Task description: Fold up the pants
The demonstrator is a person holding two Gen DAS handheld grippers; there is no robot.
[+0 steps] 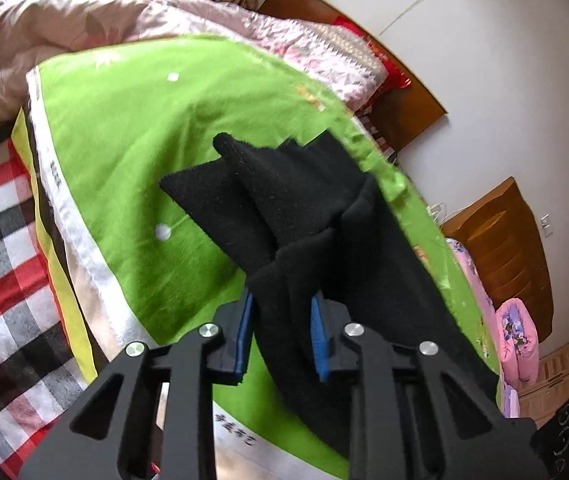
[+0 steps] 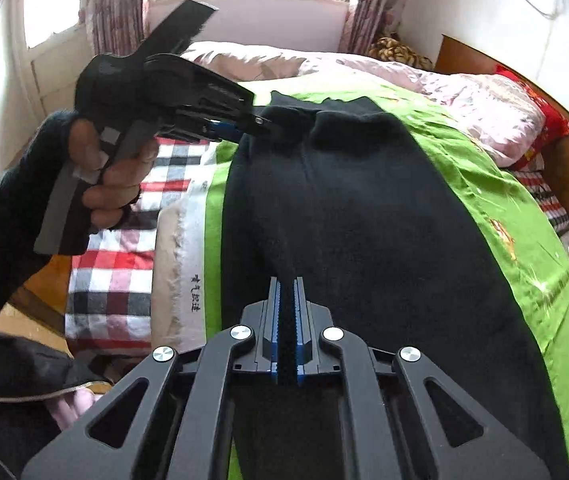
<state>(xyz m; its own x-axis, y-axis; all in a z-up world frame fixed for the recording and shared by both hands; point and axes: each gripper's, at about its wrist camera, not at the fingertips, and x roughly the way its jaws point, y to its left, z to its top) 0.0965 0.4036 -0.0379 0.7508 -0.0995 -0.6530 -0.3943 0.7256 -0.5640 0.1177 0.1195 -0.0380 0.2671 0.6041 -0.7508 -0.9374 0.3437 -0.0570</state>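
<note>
pants cut off below, headboard partly hidden

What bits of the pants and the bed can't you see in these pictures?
- Left wrist view: the pants are bunched, so waist and leg ends cannot be told apart; the left hand-held gripper covers the pinched part.
- Right wrist view: the near end of the pants is hidden behind the right hand-held gripper.
- Both views: the print on the white strip is too small to read.
- The bed's foot is cut off by the frame edge.
</note>
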